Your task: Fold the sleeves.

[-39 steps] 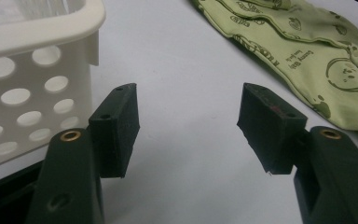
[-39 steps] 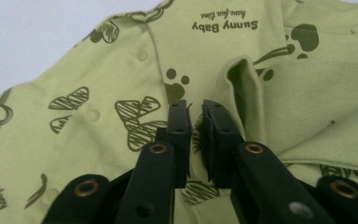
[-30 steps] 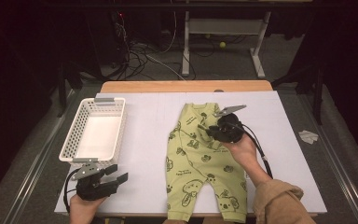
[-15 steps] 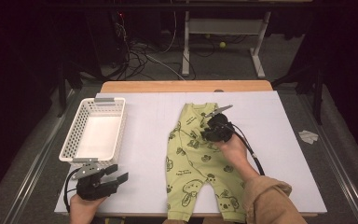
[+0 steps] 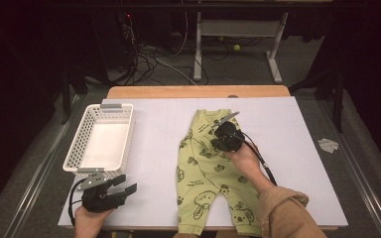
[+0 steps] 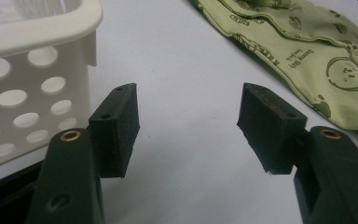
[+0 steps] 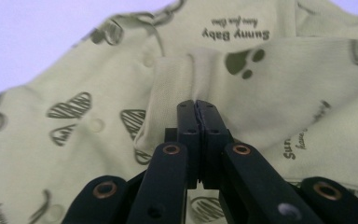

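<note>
Right now the green romper [image 5: 211, 178] lies flat on the white tabletop [image 5: 297, 148], well to the right of the white basket [image 5: 100, 141], its neck toward the far edge and its legs reaching the near edge. Over the romper's upper chest the right hand-held gripper [image 5: 217, 135] is pressed down, held by a hand [image 5: 243, 159] whose tan sleeve [image 5: 285, 213] covers part of the romper's right leg. In the right gripper view its jaws have just been closing and now meet, clenched on a raised fold of the romper [image 7: 186, 74], with the printed words "Sunny Baby" beyond the fold. The left hand-held gripper [image 5: 124, 184] rests just in front of the basket, near the tabletop's near left corner, well apart from the romper. In the left gripper view its jaws stand wide apart and released, bare tabletop [image 6: 186, 93] between them, the basket [image 6: 32, 70] beside the left jaw and the romper [image 6: 317, 51] farther off.
</note>
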{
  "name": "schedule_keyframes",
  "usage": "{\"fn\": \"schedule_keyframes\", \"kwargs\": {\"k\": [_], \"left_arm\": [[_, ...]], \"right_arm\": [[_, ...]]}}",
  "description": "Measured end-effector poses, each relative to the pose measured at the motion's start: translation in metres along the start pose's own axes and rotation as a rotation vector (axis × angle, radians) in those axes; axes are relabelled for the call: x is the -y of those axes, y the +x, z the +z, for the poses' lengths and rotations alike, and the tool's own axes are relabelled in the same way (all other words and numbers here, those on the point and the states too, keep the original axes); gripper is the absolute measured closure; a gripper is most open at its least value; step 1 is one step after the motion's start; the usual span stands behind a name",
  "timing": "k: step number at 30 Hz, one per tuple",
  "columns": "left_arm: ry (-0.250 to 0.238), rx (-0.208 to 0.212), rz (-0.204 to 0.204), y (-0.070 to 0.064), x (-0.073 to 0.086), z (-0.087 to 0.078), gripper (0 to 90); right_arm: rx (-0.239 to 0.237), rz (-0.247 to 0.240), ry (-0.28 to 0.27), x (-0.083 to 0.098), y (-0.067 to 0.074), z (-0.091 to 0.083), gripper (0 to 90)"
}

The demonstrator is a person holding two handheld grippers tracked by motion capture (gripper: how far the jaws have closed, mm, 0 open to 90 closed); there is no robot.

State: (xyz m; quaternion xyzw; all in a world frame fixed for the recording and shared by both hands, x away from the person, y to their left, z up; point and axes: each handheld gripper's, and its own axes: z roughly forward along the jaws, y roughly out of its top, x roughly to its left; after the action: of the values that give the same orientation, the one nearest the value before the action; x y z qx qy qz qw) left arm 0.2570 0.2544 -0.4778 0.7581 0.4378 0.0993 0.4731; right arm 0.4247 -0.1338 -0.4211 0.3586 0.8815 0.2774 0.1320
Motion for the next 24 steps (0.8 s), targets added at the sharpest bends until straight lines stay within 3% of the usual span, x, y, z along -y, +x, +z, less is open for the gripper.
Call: {"fn": "schedule_keyframes", "kwargs": {"k": [5,7,13,15,18,24], "left_arm": [[0.004,-0.001,0.001,0.000,0.000,0.000,35.7],[0.003,-0.001,0.001,0.000,0.000,0.000,35.7],[0.001,0.000,0.002,0.000,0.000,0.000,35.7],[0.003,0.000,0.002,0.000,0.000,0.000,35.7],[0.004,-0.001,0.004,0.000,0.000,0.001,35.7],[0.004,-0.004,0.002,-0.001,0.000,0.001,35.7]], "right_arm": [[-0.030,-0.039,-0.012,-0.003,0.014,-0.007,90.0],[-0.040,-0.063,-0.003,-0.002,0.019,-0.004,90.0],[-0.065,-0.066,0.036,0.000,0.029,0.015,89.2],[-0.070,-0.046,0.043,0.002,0.028,0.018,84.8],[-0.062,-0.027,0.008,0.003,0.024,0.013,78.5],[0.000,0.023,-0.015,0.011,0.004,-0.001,80.3]]}}
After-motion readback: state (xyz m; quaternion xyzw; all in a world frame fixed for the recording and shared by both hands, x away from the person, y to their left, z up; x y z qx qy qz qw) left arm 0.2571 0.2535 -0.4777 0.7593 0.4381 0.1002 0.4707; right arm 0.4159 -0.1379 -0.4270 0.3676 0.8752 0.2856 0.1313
